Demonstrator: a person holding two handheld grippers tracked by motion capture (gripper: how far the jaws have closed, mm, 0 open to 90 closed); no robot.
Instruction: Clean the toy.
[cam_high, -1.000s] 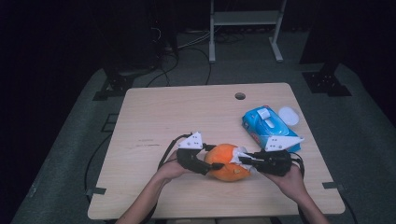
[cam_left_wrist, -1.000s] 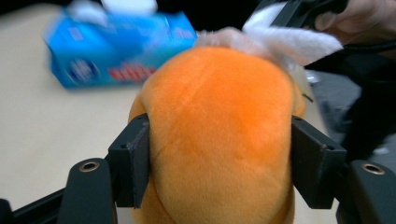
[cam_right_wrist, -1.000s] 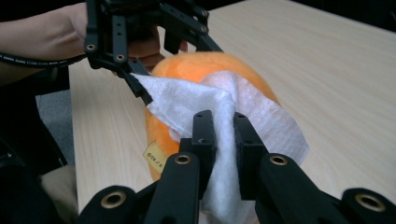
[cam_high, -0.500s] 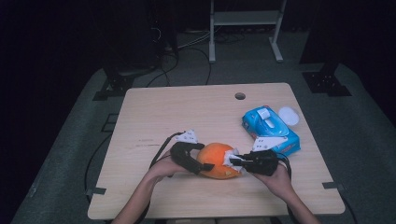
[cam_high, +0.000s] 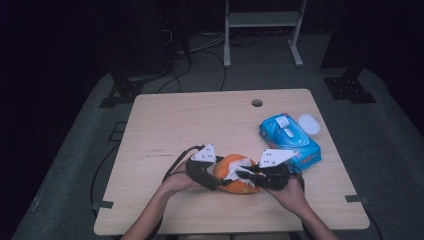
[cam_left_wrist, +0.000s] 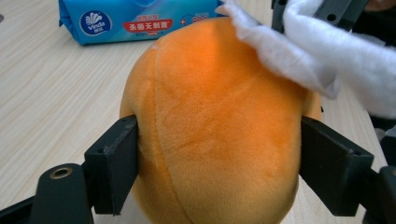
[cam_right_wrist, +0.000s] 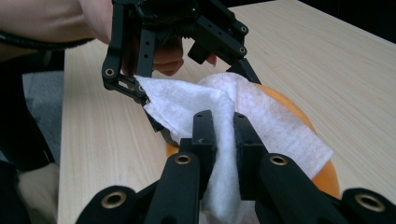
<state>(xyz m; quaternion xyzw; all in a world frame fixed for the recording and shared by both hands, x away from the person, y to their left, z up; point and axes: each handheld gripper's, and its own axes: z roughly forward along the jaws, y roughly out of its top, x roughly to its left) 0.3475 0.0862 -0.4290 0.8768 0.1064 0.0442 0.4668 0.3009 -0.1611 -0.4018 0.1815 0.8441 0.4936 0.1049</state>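
The left claw (cam_left_wrist: 219, 158) grips an orange plush toy (cam_left_wrist: 219, 126); in the left gripper view its two black jaws press on both sides of the soft round body, which fills the space between them. These jaws have just been closing a little, with the toy between them. The right claw (cam_right_wrist: 224, 135) is closed on a white wipe (cam_right_wrist: 187, 102), and the right gripper view shows the thin sheet pinched between the two narrow jaws and spread over the top of the toy. That view also shows the left claw behind the toy, with the person's fingers (cam_right_wrist: 166, 58) on it. From the high view the toy (cam_high: 231, 165) sits on the wooden surface (cam_high: 200, 120) between both claws, near the front edge. Beyond the right claw (cam_high: 245, 175), just beside it, lies a blue pack of wipes (cam_high: 287, 137); the left gripper view lets one read its printed label, which the high view does not.
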